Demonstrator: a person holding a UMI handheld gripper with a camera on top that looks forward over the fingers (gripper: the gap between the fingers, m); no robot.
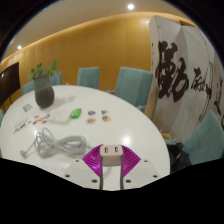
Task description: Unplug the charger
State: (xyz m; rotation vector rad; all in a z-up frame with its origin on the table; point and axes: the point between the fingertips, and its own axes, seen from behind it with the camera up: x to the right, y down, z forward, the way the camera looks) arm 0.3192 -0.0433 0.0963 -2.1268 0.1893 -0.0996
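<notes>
My gripper [110, 158] is shut on a white charger plug [110, 152], which sits between the two magenta pads [93, 160] with both pressing on its sides. Its face with two slots points up. The gripper holds it above the near edge of the round white table [120, 125]. A grey coiled cable [60, 146] lies on the table to the left of the fingers.
A dark vase with a green plant [44, 90] stands at the table's far left. Small coloured items [90, 114] lie mid-table. Teal chairs [128, 84] stand beyond the table. A white banner with black calligraphy [185, 85] stands to the right.
</notes>
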